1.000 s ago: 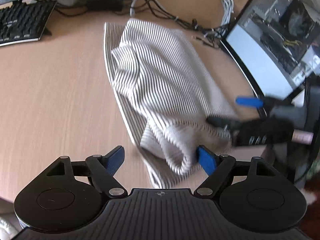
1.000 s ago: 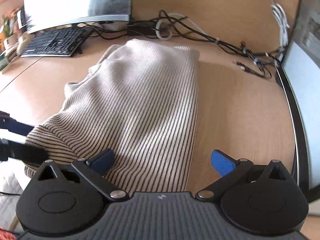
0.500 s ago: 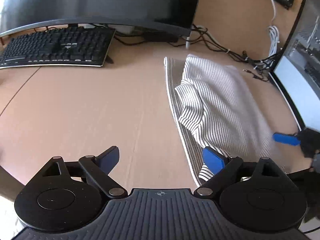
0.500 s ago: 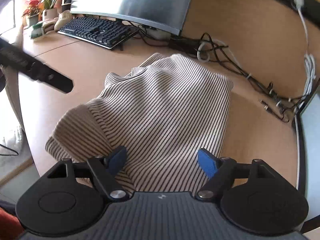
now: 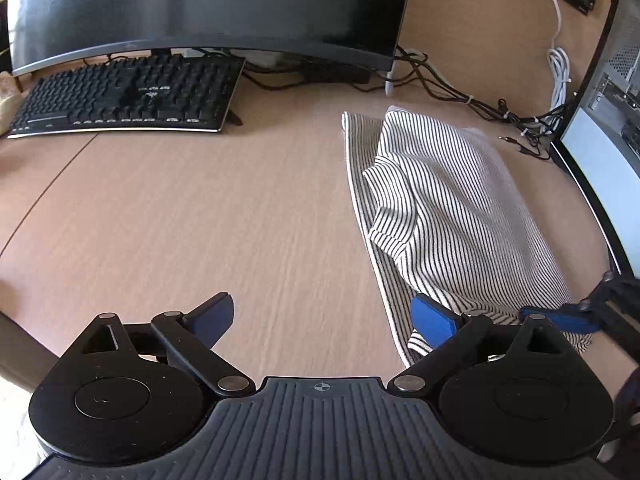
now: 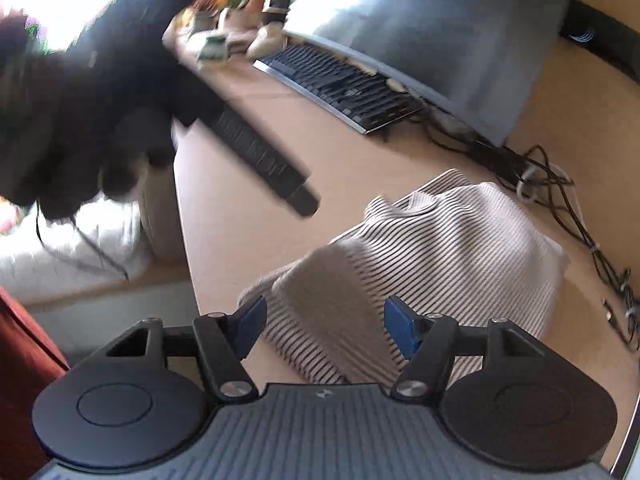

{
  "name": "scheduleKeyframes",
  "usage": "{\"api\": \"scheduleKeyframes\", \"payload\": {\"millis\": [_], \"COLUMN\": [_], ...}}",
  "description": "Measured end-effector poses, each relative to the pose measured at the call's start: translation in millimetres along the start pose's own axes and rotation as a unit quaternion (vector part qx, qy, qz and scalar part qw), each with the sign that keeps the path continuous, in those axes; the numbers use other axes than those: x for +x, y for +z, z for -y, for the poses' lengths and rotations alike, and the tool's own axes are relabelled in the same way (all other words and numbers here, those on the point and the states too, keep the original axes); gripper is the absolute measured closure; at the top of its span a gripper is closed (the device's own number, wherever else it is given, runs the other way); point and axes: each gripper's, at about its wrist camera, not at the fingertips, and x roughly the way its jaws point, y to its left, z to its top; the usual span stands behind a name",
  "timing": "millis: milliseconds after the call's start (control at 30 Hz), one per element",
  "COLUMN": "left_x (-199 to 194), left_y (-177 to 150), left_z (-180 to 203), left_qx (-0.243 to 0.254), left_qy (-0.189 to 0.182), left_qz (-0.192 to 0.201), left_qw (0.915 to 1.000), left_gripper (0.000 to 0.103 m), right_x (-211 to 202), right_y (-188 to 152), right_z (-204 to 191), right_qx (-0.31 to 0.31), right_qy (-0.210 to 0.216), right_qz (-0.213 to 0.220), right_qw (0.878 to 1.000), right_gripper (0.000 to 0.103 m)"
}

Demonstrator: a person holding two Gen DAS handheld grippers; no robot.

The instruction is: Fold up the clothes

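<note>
Now both grippers — left gripper, right gripper — are gaping wide, holding nothing; best squaring the striped top flat on the bench.

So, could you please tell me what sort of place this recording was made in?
Most likely an office or home computer desk: a curved monitor stands over a black keyboard, with tangled cables behind the striped garment.

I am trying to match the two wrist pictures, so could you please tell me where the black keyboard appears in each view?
Left wrist view: the black keyboard lies upper left, under the dark curved monitor.
Right wrist view: the keyboard, blurred, sits upper centre, running diagonally.
Shared landmark: the folded striped beige garment, to the keyboard's right in both.
</note>
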Motion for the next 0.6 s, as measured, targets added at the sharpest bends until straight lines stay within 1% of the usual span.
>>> {"api": "scheduleKeyframes", "payload": {"millis": [33, 67, 100, 133, 167, 200, 233, 267, 367, 433, 467, 533, 600], "left_x": [-1, -1, -3, -5, -6, -7, -7, -7, -4, -4, -4, -9, -13], "left_y": [0, 0, 0, -1, -1, -2, -3, -4, -7, -9, -9, -11, -12], "left_z": [-1, -2, -4, -6, -10, -14, -18, -22, -32, -34, -33, -26, -15], "left_qx": [-0.002, -0.005, -0.008, -0.012, -0.016, -0.021, -0.026, -0.031, -0.044, -0.043, -0.039, -0.016, 0.016], "left_qy": [0.001, 0.002, 0.003, 0.004, 0.006, 0.008, 0.009, 0.006, 0.002, -0.002, -0.015, -0.066, -0.103], "left_qz": [-0.001, -0.002, -0.001, 0.0, 0.001, -0.001, -0.003, -0.007, -0.02, -0.024, -0.022, -0.015, -0.009], "left_qw": [1.0, 1.0, 1.0, 0.9999, 0.9998, 0.9997, 0.9996, 0.9995, 0.9988, 0.9988, 0.9989, 0.9975, 0.9945], "left_gripper": [0.004, 0.004, 0.004, 0.004, 0.004, 0.004, 0.004, 0.004, 0.004, 0.004, 0.004, 0.004, 0.004], "right_x": [5, 9, 9, 7, 4, 0, -4, -6, -14, -14, -13, -6, 2], "right_y": [-2, -3, -3, -1, -2, -4, -6, -9, -16, -16, -16, -14, -10], "right_z": [-3, -4, 5, 16, 32, 49, 66, 75, 89, 82, 76, 65, 53], "right_qx": [-0.008, -0.009, 0.026, 0.074, 0.133, 0.193, 0.249, 0.274, 0.308, 0.289, 0.272, 0.231, 0.189], "right_qy": [-0.013, -0.026, -0.024, -0.016, -0.003, 0.001, 0.001, -0.004, -0.029, -0.033, -0.037, -0.041, -0.037], "right_qz": [-0.001, -0.002, -0.004, -0.007, -0.005, -0.001, 0.003, 0.007, 0.02, 0.019, 0.019, 0.016, 0.008], "right_qw": [1.0, 1.0, 0.999, 0.997, 0.991, 0.981, 0.969, 0.962, 0.951, 0.956, 0.962, 0.972, 0.981], "right_gripper": [0.038, 0.047, 0.052, 0.055, 0.056, 0.058, 0.062, 0.063, 0.063, 0.063, 0.063, 0.063, 0.061]}}
